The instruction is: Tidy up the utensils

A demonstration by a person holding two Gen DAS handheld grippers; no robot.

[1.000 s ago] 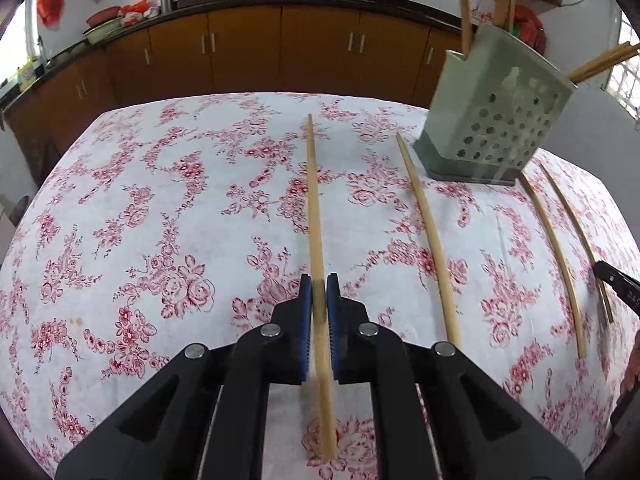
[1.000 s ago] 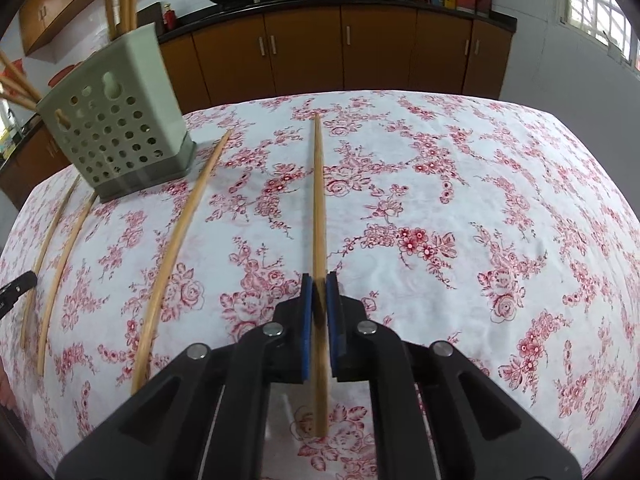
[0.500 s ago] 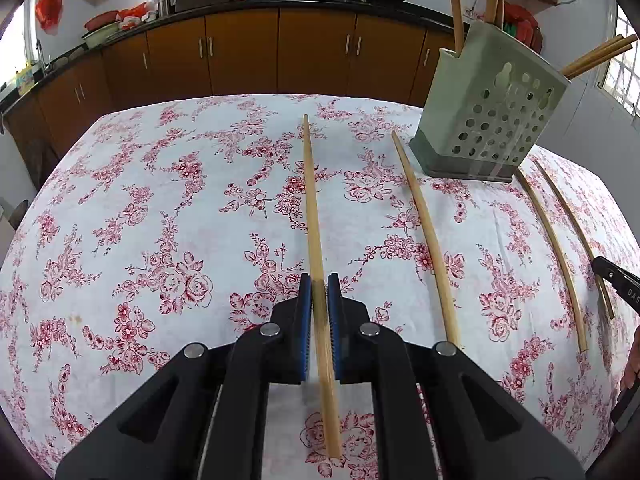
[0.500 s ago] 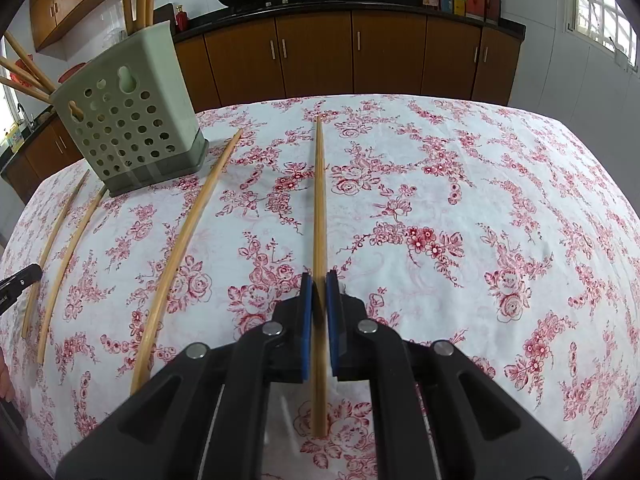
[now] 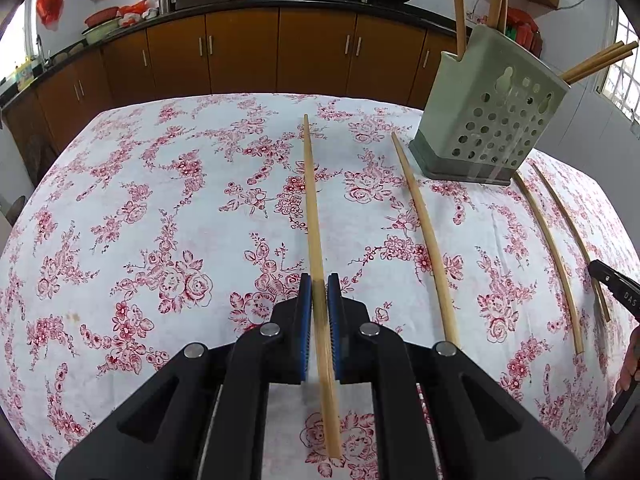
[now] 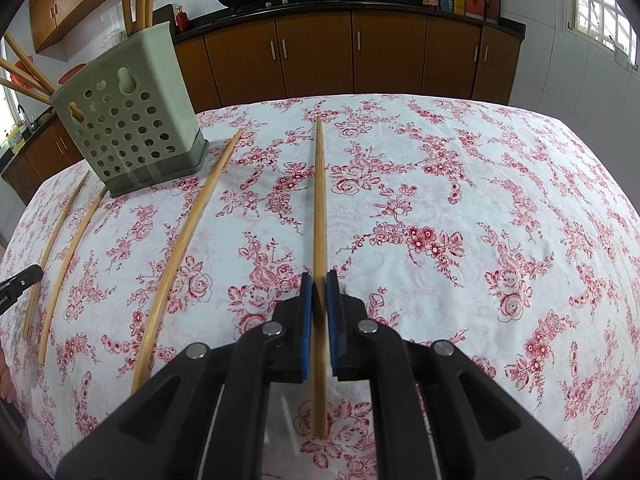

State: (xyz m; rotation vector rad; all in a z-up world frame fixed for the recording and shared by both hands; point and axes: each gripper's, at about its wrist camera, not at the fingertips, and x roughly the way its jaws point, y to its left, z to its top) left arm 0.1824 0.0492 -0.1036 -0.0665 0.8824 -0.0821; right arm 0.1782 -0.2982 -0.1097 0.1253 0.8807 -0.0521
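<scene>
The left gripper (image 5: 319, 328) is pinching one chopstick (image 5: 312, 216) between its blue pads (image 5: 305, 320), down near the thick end; the right gripper (image 6: 319, 324) is pinching another chopstick (image 6: 320, 200) the same way. Both sticks lie flat on the flowery tablecloth (image 5: 132, 208) and point away toward the far edge of the table.

What could go wrong; each stick is long and thin and is held close to one end, so when it is lifted the far tip may droop or swing; the stick could also twist or slip out of the pads, because it is smooth and round. The green holder (image 5: 488, 120) stands farther back, between the two grippers, and it is already partly full; a new stick could bump the sticks inside, miss the opening, or push the holder over. If both hands go to the holder at once, they might knock each other.

Counting, near to far; two grippers, each holding one stick, so two sticks held. In the left view, three more loose sticks lie on the cloth; one just beside the held stick (image 5: 424, 232) and two past the holder on the right (image 5: 548, 248). One holder. Inside it I can see about five sticks poking up, but some may be hidden, so I cannot be sure.
</scene>
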